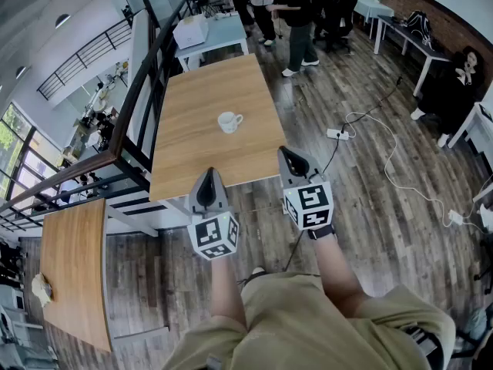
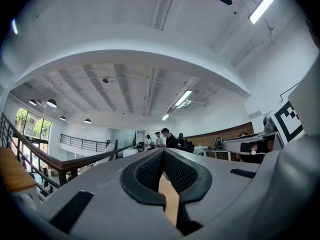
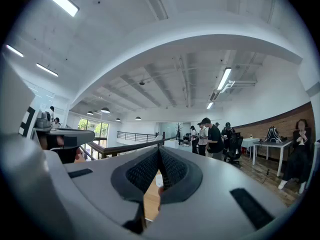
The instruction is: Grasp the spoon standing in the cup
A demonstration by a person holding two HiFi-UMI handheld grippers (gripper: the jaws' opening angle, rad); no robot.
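A white cup (image 1: 229,122) stands near the middle of the long wooden table (image 1: 192,149), its handle to the right. The spoon in it is too small to make out. Both grippers hover over the table's near edge, well short of the cup. My left gripper (image 1: 209,174) is shut with nothing between its pads, as the left gripper view (image 2: 163,153) also shows. My right gripper (image 1: 284,153) is shut and empty too, its jaws meeting in the right gripper view (image 3: 159,150). Below the closed tips a sliver of the table (image 3: 149,200) shows.
A dark stair railing (image 1: 146,91) runs along the table's left side. A power strip (image 1: 337,133) with white cables lies on the floor to the right. Several people (image 1: 296,21) stand beyond the far end by a white table (image 1: 208,41). Another wooden table (image 1: 73,268) is at lower left.
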